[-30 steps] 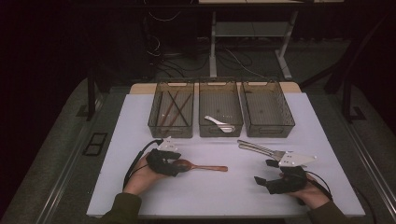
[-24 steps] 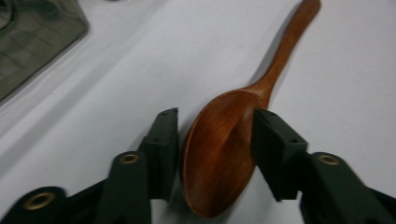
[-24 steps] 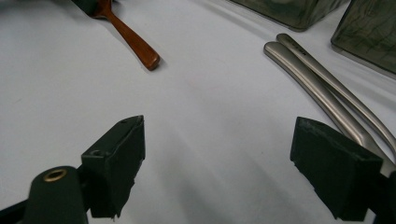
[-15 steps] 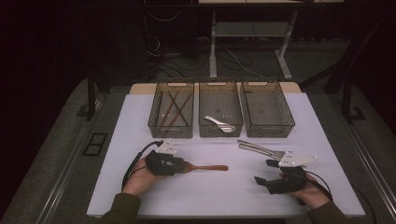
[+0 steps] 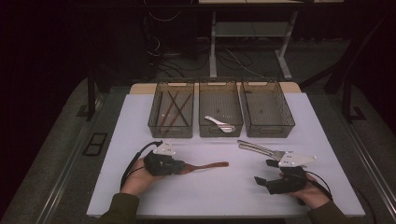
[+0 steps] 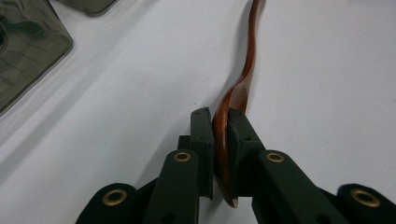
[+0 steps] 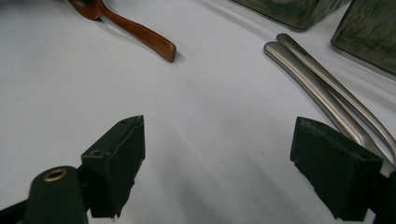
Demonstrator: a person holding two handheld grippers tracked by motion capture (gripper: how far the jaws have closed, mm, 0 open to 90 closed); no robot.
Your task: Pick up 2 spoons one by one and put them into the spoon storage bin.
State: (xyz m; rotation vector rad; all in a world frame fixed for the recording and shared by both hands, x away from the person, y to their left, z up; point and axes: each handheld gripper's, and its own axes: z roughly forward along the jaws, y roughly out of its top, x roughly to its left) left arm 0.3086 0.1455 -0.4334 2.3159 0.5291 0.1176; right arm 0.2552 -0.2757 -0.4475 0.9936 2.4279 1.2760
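OBJECT: wooden spoon [image 5: 205, 165], lying toward the table's [image 5: 210, 196] near-left edge | LEFT: left gripper [image 6: 220, 140] jaws just closed onto the bowel end, clamped | RIGHT: right gripper [image 7: 217, 163] jaws wide, empty | HANDLING: probably light, rigid, smooth-lacquered; bowl grip may pivot, neck steadier.

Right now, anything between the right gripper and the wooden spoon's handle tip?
Nothing: bare white table between the right gripper and the wooden spoon, per the right gripper view.
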